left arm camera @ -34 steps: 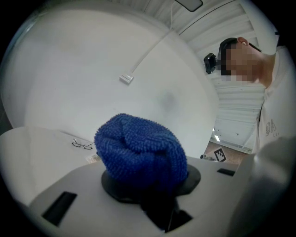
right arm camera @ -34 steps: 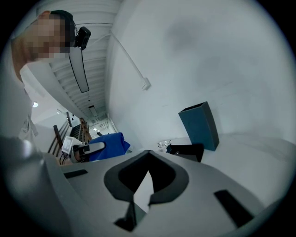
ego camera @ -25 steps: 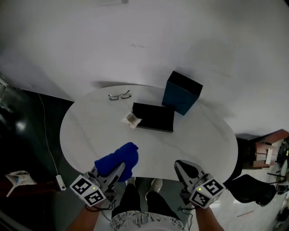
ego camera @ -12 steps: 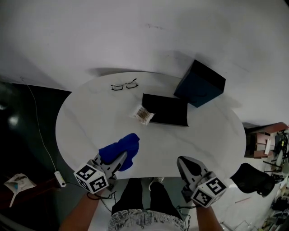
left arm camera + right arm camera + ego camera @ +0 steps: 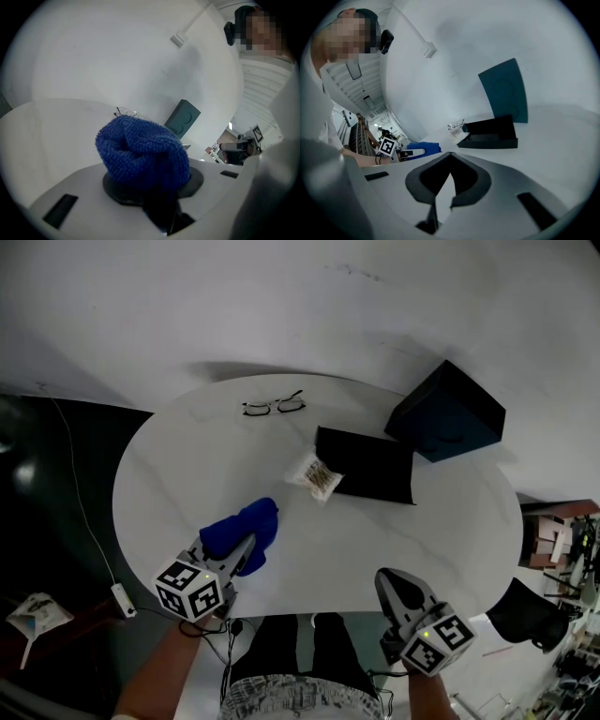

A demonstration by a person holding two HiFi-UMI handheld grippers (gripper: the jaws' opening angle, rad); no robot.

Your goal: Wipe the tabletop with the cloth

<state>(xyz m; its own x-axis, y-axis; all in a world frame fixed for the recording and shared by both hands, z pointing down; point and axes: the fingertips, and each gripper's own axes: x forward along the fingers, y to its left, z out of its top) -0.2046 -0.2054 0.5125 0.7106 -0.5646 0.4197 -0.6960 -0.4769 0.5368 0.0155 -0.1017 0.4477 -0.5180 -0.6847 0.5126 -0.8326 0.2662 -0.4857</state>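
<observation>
A bunched blue cloth (image 5: 238,531) is clamped in my left gripper (image 5: 236,553), low over the near-left part of the white oval tabletop (image 5: 187,474). In the left gripper view the cloth (image 5: 140,152) bulges out between the jaws and hides the fingertips. My right gripper (image 5: 396,587) hangs at the table's near-right edge with its jaws together and nothing between them; its own view shows the pads (image 5: 461,180) closed. From that view the cloth (image 5: 423,148) shows far left.
A black flat box (image 5: 366,465) lies mid-table with a small snack packet (image 5: 317,477) at its left. A dark teal box (image 5: 447,413) stands at the far right and a pair of glasses (image 5: 274,406) at the far edge. A cable and plug (image 5: 117,596) hang at left.
The left gripper with the cloth has slid leftward and a little farther onto the table. The head camera shifted, so objects sit further right in view. The right gripper stayed put.
</observation>
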